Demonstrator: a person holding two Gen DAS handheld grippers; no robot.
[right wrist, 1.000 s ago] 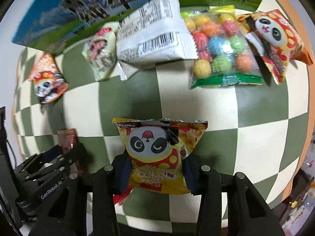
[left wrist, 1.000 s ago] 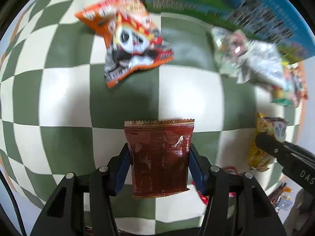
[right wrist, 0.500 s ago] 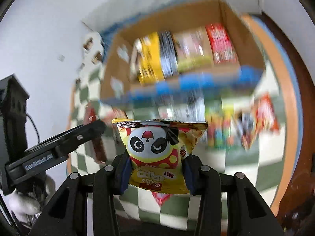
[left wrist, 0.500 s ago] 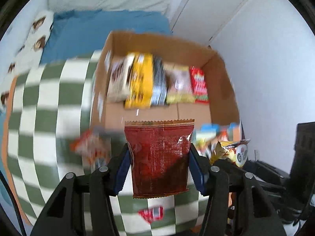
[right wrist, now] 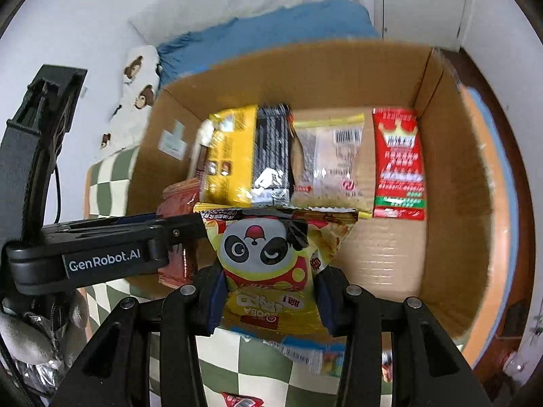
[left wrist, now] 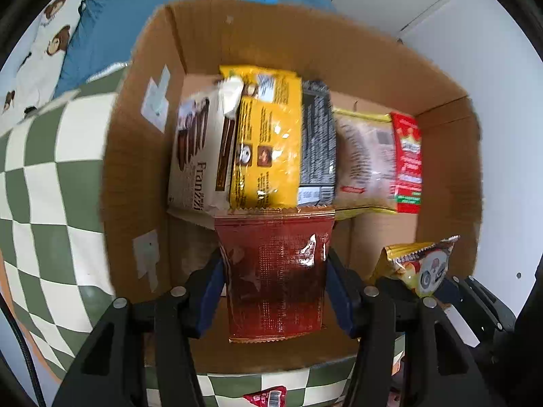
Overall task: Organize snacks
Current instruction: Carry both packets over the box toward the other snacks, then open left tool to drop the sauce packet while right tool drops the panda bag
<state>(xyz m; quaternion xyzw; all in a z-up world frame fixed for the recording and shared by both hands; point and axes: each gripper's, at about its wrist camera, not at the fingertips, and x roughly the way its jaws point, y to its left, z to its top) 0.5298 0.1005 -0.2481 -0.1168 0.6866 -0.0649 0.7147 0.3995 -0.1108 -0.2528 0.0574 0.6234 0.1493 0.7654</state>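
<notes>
Cardboard box [left wrist: 142, 156] lies below both grippers — left gripper [left wrist: 275, 281] clamps a red packet [left wrist: 275, 271], right gripper [right wrist: 268, 291] a panda bag [right wrist: 271, 264], poised beside snacks [right wrist: 305, 159] already lined up inside.

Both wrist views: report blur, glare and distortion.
Left wrist view: fisheye bends the checkered cloth; cardboard box edges smeared by motion blur; glare on the dark red packet, which is sharp in the left gripper. Right wrist view: box packets softly blurred, panda packet in the right gripper crisp.
</notes>
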